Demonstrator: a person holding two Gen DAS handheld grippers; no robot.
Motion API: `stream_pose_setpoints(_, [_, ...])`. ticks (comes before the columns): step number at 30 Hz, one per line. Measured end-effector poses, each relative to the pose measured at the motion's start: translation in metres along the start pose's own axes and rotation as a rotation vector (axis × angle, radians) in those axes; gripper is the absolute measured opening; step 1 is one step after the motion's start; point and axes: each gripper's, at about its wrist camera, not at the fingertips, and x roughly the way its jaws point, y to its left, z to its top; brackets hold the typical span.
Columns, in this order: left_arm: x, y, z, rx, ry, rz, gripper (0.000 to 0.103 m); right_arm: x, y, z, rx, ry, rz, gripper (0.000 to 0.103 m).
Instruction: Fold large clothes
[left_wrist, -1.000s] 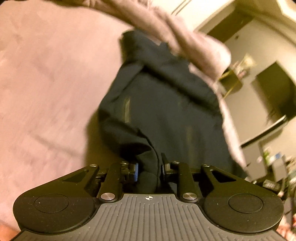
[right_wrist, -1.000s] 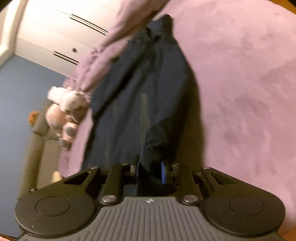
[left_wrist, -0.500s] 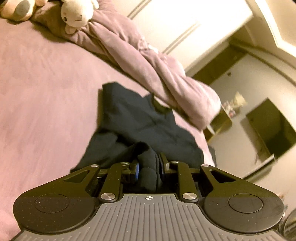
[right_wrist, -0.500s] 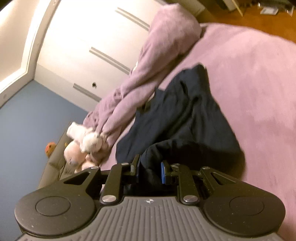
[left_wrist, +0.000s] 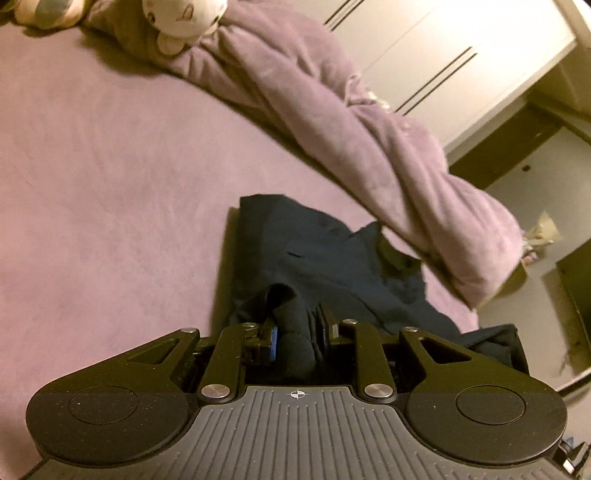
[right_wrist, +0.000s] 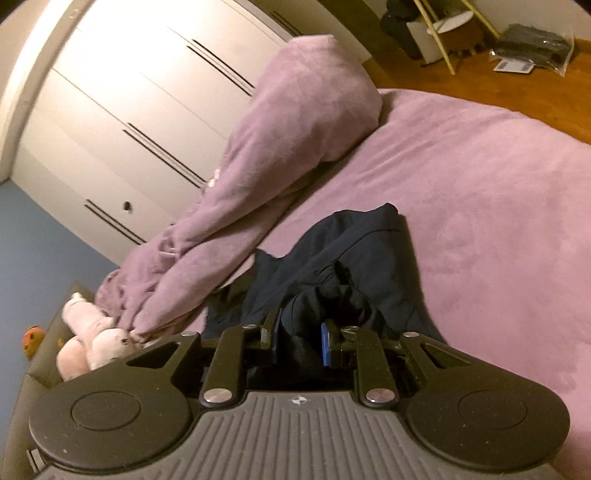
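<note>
A dark navy garment lies on the purple bed cover, its far end flat and its near end bunched up. My left gripper is shut on a thick fold of the garment's near edge. In the right wrist view the same garment lies crumpled toward me, and my right gripper is shut on another bunch of its near edge. Both grippers hold the cloth low, close to the bed.
A rolled purple duvet lies along the far side of the bed, touching the garment's far end. Plush toys sit at its end. White wardrobe doors stand behind. Wooden floor with clutter is beyond the bed.
Both grippers have come down and forward with the garment. It hung stretched out a second ago and now lies on the bed, bunched near the grippers.
</note>
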Motion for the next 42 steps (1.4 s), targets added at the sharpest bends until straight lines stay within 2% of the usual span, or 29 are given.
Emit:
stream_pose_setpoints(4, [0.023, 0.011, 0.010, -0.055, 0.035, -0.005, 0.034, 0.019, -0.003, 0.003, -0.027, 0.016, -0.018, 0.023])
stream_pose_setpoints(5, [0.025, 0.016, 0.012, -0.087, 0.038, -0.009, 0.038, 0.021, -0.005, 0.005, -0.013, 0.016, -0.011, 0.023])
stream_pose_setpoints(7, [0.027, 0.024, 0.015, -0.143, 0.036, -0.033, 0.043, 0.019, -0.014, 0.008, 0.033, 0.011, 0.020, 0.031])
stream_pose_setpoints(8, [0.026, 0.027, 0.017, -0.162, 0.026, -0.057, 0.049, 0.017, -0.019, 0.009, 0.068, 0.005, 0.037, 0.033])
stream_pose_setpoints(9, [0.024, 0.030, 0.019, -0.179, 0.011, -0.081, 0.055, 0.014, -0.026, 0.010, 0.110, 0.000, 0.058, 0.042])
stream_pose_setpoints(10, [0.020, 0.033, 0.022, -0.200, -0.005, -0.104, 0.058, 0.010, -0.033, 0.010, 0.159, -0.016, 0.082, 0.056])
stream_pose_setpoints(12, [0.009, 0.040, 0.028, -0.239, -0.054, -0.149, 0.068, -0.001, -0.046, 0.009, 0.206, -0.057, 0.114, 0.070])
stream_pose_setpoints(13, [0.002, 0.041, 0.032, -0.231, -0.077, -0.152, 0.069, -0.006, -0.053, 0.009, 0.227, -0.075, 0.128, 0.070])
stream_pose_setpoints(14, [-0.004, 0.039, 0.034, -0.191, -0.096, -0.131, 0.070, -0.012, -0.056, 0.010, 0.223, -0.088, 0.111, 0.070])
stream_pose_setpoints(16, [-0.012, 0.030, 0.033, -0.073, -0.109, -0.093, 0.077, -0.019, -0.044, 0.007, 0.070, -0.099, 0.033, 0.070])
stream_pose_setpoints(17, [-0.012, 0.025, 0.029, -0.005, -0.099, -0.082, 0.081, -0.018, -0.034, 0.003, -0.033, -0.089, -0.007, 0.070])
stream_pose_setpoints(21, [0.007, 0.007, 0.006, 0.229, -0.024, 0.004, 0.082, 0.001, -0.003, -0.015, -0.331, -0.081, -0.115, 0.070])
stream_pose_setpoints(23, [0.023, 0.001, -0.006, 0.306, 0.017, 0.037, 0.082, 0.016, 0.003, -0.019, -0.413, -0.073, -0.129, 0.070])
stream_pose_setpoints(25, [0.037, -0.001, -0.015, 0.360, 0.043, 0.064, 0.080, 0.029, 0.005, -0.020, -0.438, -0.044, -0.123, 0.069])
stream_pose_setpoints(27, [0.044, -0.001, -0.018, 0.385, 0.039, 0.085, 0.076, 0.040, 0.008, -0.022, -0.474, -0.033, -0.133, 0.066])
stream_pose_setpoints(29, [0.044, -0.001, -0.019, 0.391, 0.002, 0.097, 0.068, 0.044, 0.012, -0.022, -0.502, -0.028, -0.160, 0.048])
stream_pose_setpoints(31, [0.040, 0.000, -0.018, 0.392, -0.026, 0.096, 0.058, 0.044, 0.012, -0.022, -0.510, -0.030, -0.166, 0.022])
stream_pose_setpoints(33, [0.037, -0.005, -0.020, 0.419, -0.048, 0.091, 0.050, 0.043, 0.013, -0.027, -0.542, -0.034, -0.165, 0.010])
stream_pose_setpoints(36, [0.029, -0.014, -0.026, 0.480, -0.077, 0.116, 0.040, 0.038, 0.021, -0.034, -0.609, -0.067, -0.176, 0.008])
stream_pose_setpoints(38, [0.022, -0.018, -0.029, 0.486, -0.103, 0.108, 0.033, 0.032, 0.027, -0.037, -0.638, -0.086, -0.162, 0.008])
stream_pose_setpoints(42, [0.007, -0.025, -0.036, 0.503, -0.166, 0.068, 0.032, 0.021, 0.036, -0.043, -0.684, -0.101, -0.083, 0.008])
